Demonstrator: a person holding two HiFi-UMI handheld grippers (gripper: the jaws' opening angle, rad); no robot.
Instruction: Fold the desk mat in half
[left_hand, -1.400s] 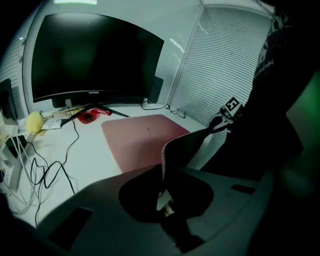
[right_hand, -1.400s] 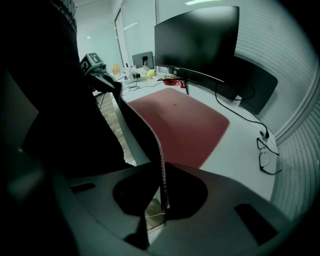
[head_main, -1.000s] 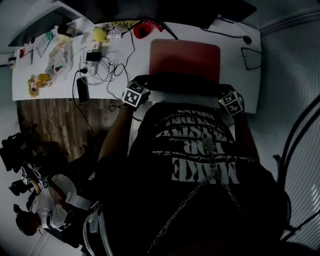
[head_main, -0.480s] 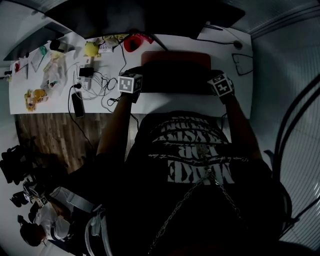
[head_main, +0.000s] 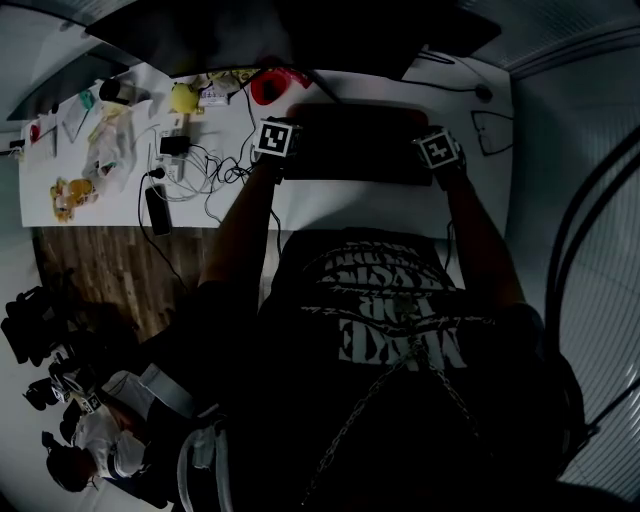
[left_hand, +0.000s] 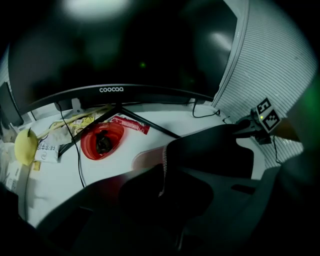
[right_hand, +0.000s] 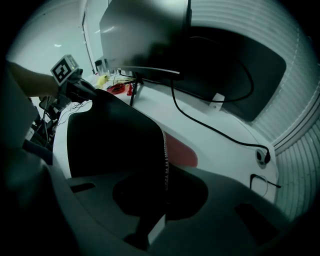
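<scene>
Dark desk mat (head_main: 355, 148) on white desk (head_main: 350, 207)

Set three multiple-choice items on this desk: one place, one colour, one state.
1. The bowl sits: A on the floor; B beside the monitor stand; C on a chair.
2. The part of the mat flat on the desk is: A red; B blue; C yellow.
3. The left gripper and right gripper are: A open; B holding a cable; C shut on the mat.
B, it lies by the stand's leg; A, red shows beyond the lifted black half; C, the mat's edge runs between closed jaws.
</scene>
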